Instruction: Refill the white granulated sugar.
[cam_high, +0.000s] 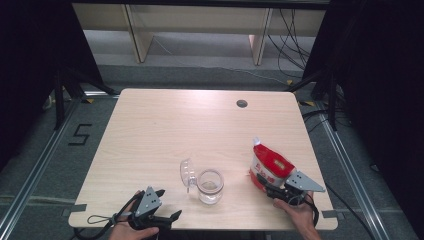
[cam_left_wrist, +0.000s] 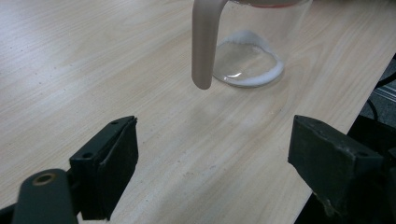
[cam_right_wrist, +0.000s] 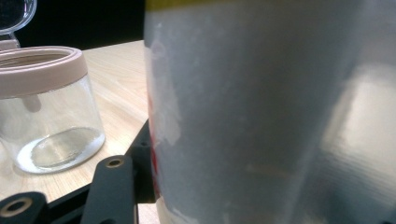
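While the light wooden table (cam_high: 165, 130) carries everything, the red-and-white pouch (cam_high: 269, 165) lies tilted between the jaws of the right gripper (cam_high: 274, 186), which pinch its lower end; the far jaw is hidden, so the grip looks firm rather than certain. Left of that gripper stands the clear glass jar (cam_high: 210, 186), its lid (cam_high: 187, 173) flipped open. Just ahead of the left gripper (cam_high: 168, 205), whose jaws are spread on nothing, the jar holds a little white powder (cam_left_wrist: 252, 78).
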